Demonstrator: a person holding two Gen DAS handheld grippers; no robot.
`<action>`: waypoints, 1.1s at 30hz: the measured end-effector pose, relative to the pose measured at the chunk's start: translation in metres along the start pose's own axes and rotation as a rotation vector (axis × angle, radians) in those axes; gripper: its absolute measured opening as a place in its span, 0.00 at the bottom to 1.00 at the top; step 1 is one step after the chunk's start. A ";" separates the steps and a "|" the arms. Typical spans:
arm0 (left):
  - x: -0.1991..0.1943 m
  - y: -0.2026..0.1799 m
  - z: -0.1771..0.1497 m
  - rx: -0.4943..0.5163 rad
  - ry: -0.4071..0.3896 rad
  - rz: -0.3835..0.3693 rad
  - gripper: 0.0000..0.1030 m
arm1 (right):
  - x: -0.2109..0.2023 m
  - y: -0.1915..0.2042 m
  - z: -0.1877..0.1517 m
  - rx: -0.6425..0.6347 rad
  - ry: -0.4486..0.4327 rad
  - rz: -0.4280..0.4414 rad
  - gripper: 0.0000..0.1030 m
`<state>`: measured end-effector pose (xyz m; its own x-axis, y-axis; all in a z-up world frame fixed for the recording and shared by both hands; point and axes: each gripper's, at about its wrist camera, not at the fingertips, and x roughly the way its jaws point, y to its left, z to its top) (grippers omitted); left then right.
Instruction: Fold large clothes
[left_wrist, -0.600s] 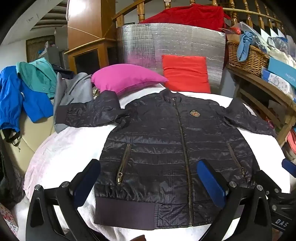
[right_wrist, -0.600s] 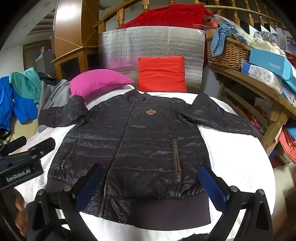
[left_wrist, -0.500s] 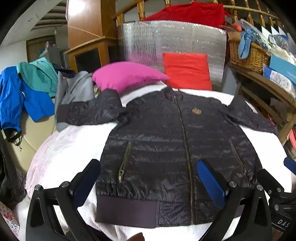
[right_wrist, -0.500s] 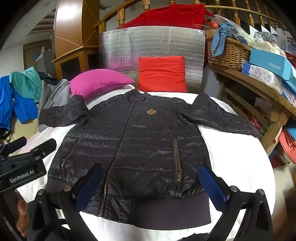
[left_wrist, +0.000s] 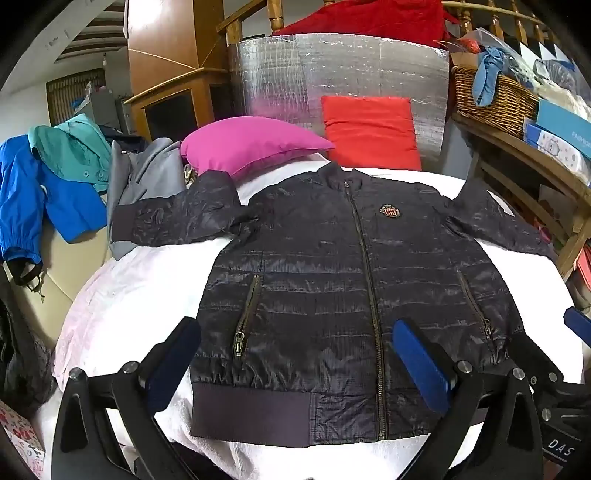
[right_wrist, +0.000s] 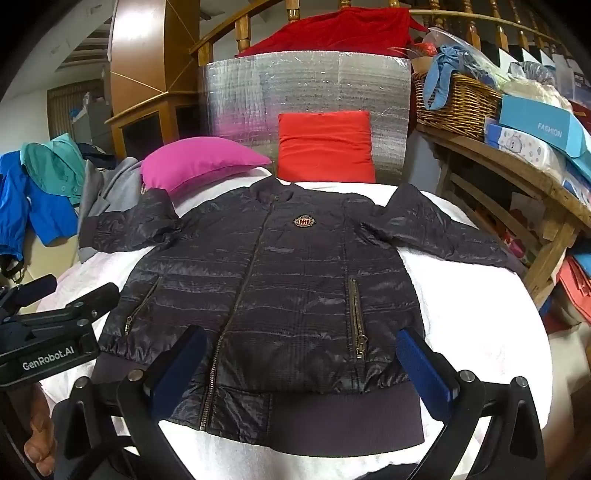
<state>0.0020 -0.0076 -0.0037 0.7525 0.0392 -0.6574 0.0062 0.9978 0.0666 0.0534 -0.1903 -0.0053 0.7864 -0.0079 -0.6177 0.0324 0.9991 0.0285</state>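
A black quilted zip jacket (left_wrist: 332, 280) lies flat, front up, on a white-covered surface (left_wrist: 140, 291), both sleeves spread out; it also shows in the right wrist view (right_wrist: 273, 280). My left gripper (left_wrist: 295, 354) is open and empty, hovering above the jacket's hem on its left half. My right gripper (right_wrist: 299, 358) is open and empty above the hem on its right half. The left gripper's body (right_wrist: 48, 332) shows at the left edge of the right wrist view.
A pink pillow (left_wrist: 251, 144) and a red cushion (left_wrist: 369, 133) lie behind the collar before a silver foil panel (left_wrist: 332, 74). Blue, teal and grey clothes (left_wrist: 74, 177) hang left. A wooden shelf (right_wrist: 517, 184) with a wicker basket (right_wrist: 454, 99) and boxes stands right.
Both grippers have crept slightly forward and lower toward the hem. The jacket has not moved and both grippers stay open.
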 end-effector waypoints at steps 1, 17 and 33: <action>0.001 0.000 0.000 -0.004 0.004 -0.002 1.00 | 0.000 0.000 0.000 0.000 0.001 0.000 1.00; 0.004 0.002 -0.006 -0.022 0.019 -0.016 1.00 | 0.003 0.002 -0.003 -0.001 0.006 -0.024 1.00; 0.004 0.002 -0.008 -0.028 0.029 -0.023 1.00 | 0.002 0.004 -0.002 0.001 0.006 -0.029 1.00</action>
<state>-0.0003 -0.0050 -0.0123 0.7329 0.0169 -0.6801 0.0045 0.9995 0.0297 0.0534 -0.1863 -0.0081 0.7816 -0.0363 -0.6227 0.0553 0.9984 0.0112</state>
